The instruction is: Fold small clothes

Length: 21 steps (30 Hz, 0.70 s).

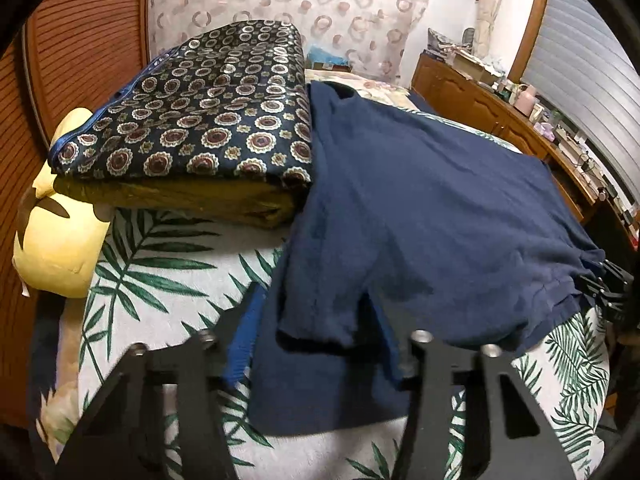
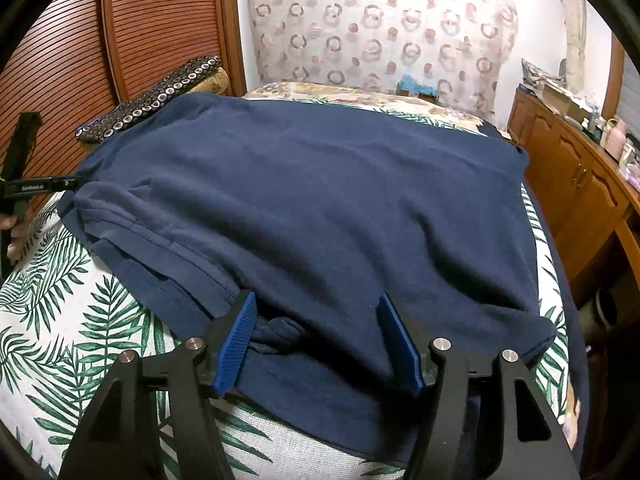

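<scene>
The bed, covered in a white sheet printed with green palm leaves, fills the lower half of both views. A navy blue shirt lies spread over it, occupying the centre of the right wrist view and the centre-right of the left wrist view; its upper left edge rests against a folded stack of bedding.

That stack, a dark medallion-patterned quilt over a mustard layer, sits in the upper left of the left wrist view. A yellow pillow lies just beside it at the left edge. A wooden cabinet with clutter on top runs along the right side of both views. A curtain with ring motifs hangs across the top centre.

The right gripper, at the bottom centre of its own view, has its blue-padded fingers set wide apart, straddling the near hem of the shirt; a bunched fold of cloth lies between them, and the pads are not pressed together on it.

The left gripper, at the bottom centre of its view, is likewise spread wide, with the sleeve and lower side of the shirt draped over and between its fingers, hiding much of the blue pads. Whether either pad pinches the cloth cannot be determined.
</scene>
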Motion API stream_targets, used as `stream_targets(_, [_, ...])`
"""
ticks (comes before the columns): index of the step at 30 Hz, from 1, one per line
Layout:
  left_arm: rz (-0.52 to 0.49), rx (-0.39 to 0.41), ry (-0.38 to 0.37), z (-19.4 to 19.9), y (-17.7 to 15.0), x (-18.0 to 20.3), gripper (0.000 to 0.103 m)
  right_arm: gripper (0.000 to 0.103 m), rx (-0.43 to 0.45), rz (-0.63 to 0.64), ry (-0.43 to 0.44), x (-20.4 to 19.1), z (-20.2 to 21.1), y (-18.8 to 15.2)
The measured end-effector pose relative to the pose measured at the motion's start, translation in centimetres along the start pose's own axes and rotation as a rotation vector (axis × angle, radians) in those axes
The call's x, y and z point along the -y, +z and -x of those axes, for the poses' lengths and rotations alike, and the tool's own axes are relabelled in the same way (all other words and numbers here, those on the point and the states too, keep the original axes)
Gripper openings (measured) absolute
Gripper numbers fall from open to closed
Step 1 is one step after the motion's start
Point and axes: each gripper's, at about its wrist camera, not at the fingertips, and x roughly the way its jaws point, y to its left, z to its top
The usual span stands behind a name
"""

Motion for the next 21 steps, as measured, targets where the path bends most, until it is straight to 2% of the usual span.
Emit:
stream_targets(2, [-0.014,-0.010,-0.016,0.0,0.0,0.3,0.026,0.065,0.000,-0.001,0.002,0.0,0.0,0.0])
stream_targets(4, [-0.027,-0.022,-0.037,-0.1,0.0,0.6,0.011,0.065,0.001,-0.001,0.004,0.1,0.0,-0.1])
stream_targets(5, [-0.033,-0.024,-0.043,0.0,0.0,0.9,0.010,0.066,0.001,-0.001,0.004,0.2,0.1,-0.1])
stream_targets(14, [-0.151,0.146,-0.155,5.3,4.5,6.9,0.007,0.066,-0.003,0.002,0.008,0.5,0.2,-0.1])
stream_targets(21, [-0.217,0.213,-0.252,6.0,6.9,11.3,0.007,0.067,-0.006,0.002,0.008,0.6,0.2,-0.1])
